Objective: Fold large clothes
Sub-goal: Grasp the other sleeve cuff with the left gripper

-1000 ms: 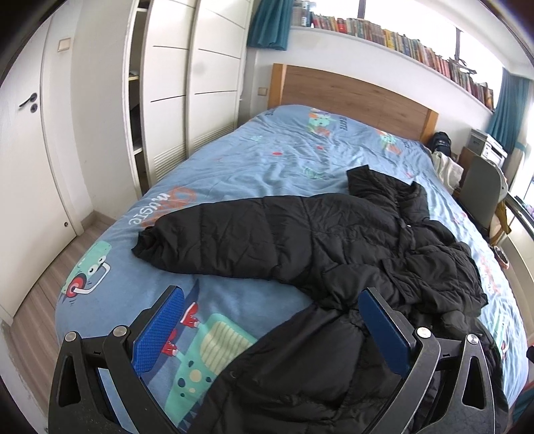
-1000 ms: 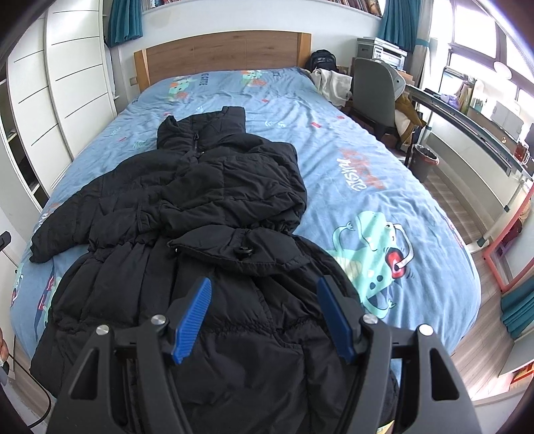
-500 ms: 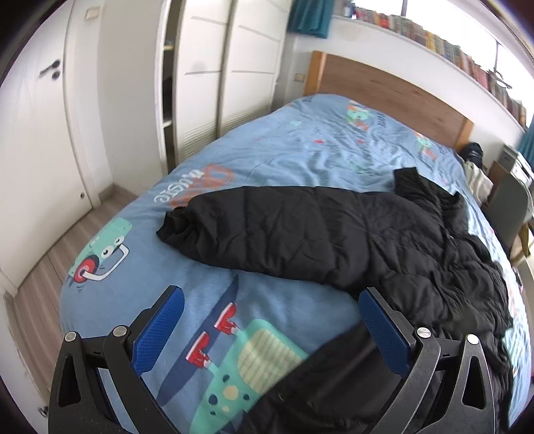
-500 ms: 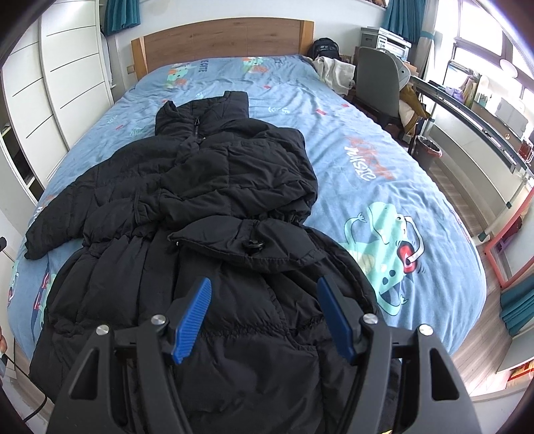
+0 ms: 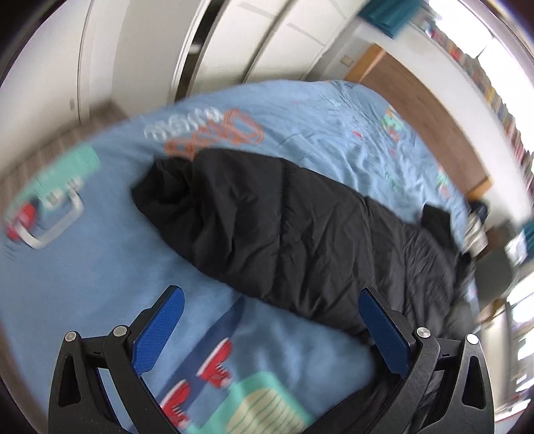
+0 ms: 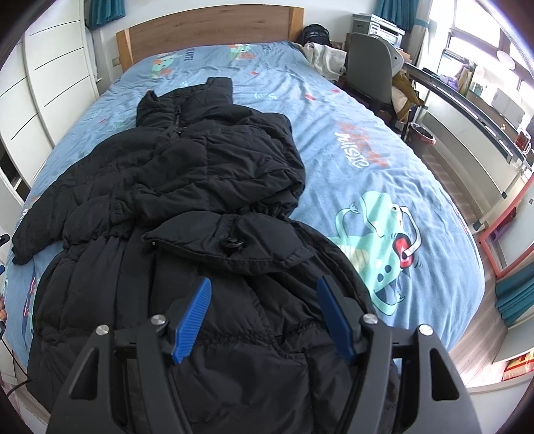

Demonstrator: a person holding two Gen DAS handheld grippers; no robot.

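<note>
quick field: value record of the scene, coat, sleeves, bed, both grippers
garment: black puffer coat, spread lengthwise on the bed
right sleeve: folded across the chest
left sleeve: stretched out sideways
surface: blue cartoon-print bedsheet
left gripper: open, empty, near the outstretched sleeve
right gripper: open, empty, over the coat's lower half

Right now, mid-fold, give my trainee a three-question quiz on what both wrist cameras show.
1. True or false: the right gripper is shut on the black coat.
2. Which sleeve lies stretched out across the blue bedsheet: A) the outstretched sleeve ahead of the left gripper, B) the one folded over the coat's chest, C) neither?
3. Fill in: the coat's collar points toward the wooden ____.

Key: 1 false, its jaws are open above the coat. 2 A. 3 headboard.
</note>
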